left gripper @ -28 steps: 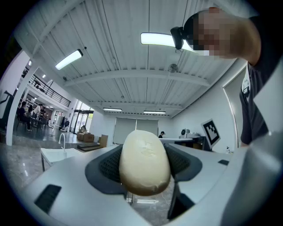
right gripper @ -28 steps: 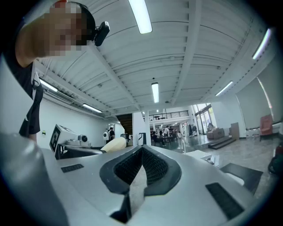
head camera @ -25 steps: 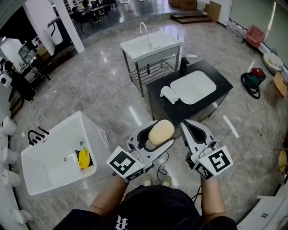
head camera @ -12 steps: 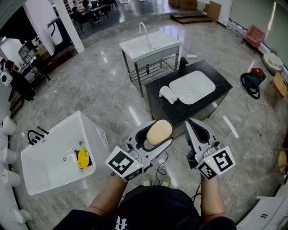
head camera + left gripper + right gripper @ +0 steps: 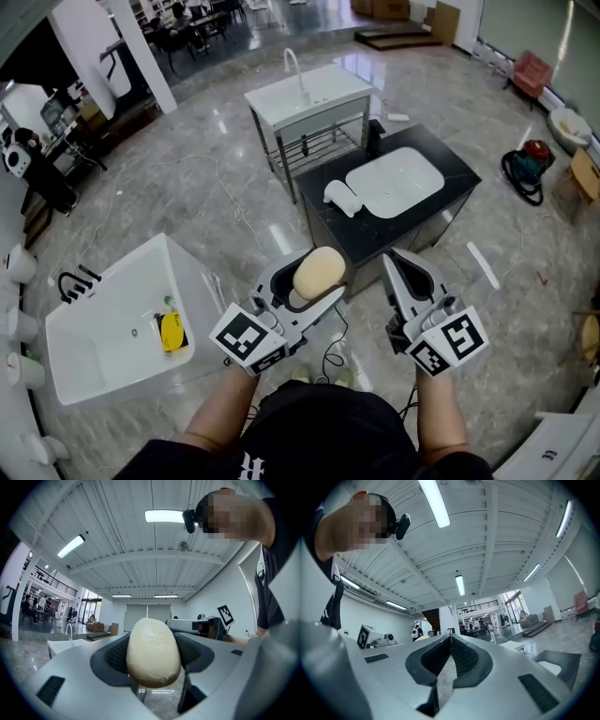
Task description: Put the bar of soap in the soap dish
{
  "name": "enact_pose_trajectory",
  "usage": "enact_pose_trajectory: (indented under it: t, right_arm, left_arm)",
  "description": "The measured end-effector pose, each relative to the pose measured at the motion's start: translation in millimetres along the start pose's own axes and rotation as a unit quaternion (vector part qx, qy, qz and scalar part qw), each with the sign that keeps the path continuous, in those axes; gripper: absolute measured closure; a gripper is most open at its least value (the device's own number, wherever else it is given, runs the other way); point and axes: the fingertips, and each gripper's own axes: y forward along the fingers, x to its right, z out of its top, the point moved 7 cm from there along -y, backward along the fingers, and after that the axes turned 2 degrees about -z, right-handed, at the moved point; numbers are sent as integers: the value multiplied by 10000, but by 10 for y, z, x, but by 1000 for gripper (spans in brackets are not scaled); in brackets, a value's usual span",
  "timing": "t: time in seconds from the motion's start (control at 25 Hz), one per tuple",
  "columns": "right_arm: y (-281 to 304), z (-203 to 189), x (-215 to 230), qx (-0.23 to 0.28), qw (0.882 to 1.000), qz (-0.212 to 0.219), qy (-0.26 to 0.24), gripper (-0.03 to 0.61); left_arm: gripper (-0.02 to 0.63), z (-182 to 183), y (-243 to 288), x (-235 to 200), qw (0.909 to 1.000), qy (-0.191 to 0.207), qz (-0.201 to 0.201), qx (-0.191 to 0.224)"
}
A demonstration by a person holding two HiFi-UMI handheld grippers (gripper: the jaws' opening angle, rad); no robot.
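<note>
Left tongs (image 5: 323, 274): clamped on the bar of soap (image 5: 317, 269), one jaw on each side of it. In the left gripper view the tongs (image 5: 153, 654) grip the bar (image 5: 153, 651) between the dark ribbed pads (image 5: 194, 654). The soap is a pale cream oval, stood on end, with its upper half clear above the jaws. It is held in the air in front of the person, above the marble floor (image 5: 202, 202), touching nothing but the jaws.

Right tongs (image 5: 392, 258): jaws together, tips meeting, nothing between them. The right gripper view confirms it: the two ribbed pads close to a single seam at the tongs' tip (image 5: 450, 637). They are held level with the left tongs, just beside them, not touching.

Marker cube (image 5: 246, 339) on the left gripper, marker cube (image 5: 450, 342) on the right, both facing up.

Ahead of the tongs is a black surface (image 5: 441, 202) carrying a shallow white basin (image 5: 394, 180) and, at its left edge, a small white object (image 5: 339, 197), too small to identify. Behind it is a white sink stand (image 5: 309, 94) with a tap. At lower left is a white tub (image 5: 103, 328) with a yellow item (image 5: 173, 332) inside.
</note>
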Motion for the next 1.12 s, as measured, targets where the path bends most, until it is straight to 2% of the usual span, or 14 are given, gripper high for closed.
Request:
enact_pose_trajectory:
  t: [0.32,0.6,0.8,1.12]
  right_arm:
    - [-69,6,304,121,9998,-49,177,571]
    - [119,-51,499,83,9997,-43,229,571]
    - [456,-131,688,9,9996,-130,241,571]
    - [1288,-359,1156,-131,9985,-442,305,571]
  left_arm:
    - [328,-92,184,12,9998,-43,192,-65]
    - [328,-144,362,-216,9998,-105,177,-54]
    - [328,-214,518,-588,9999,-100,94,-101]
    - [328,-382,956,-1559,9991,-251,-312,-166]
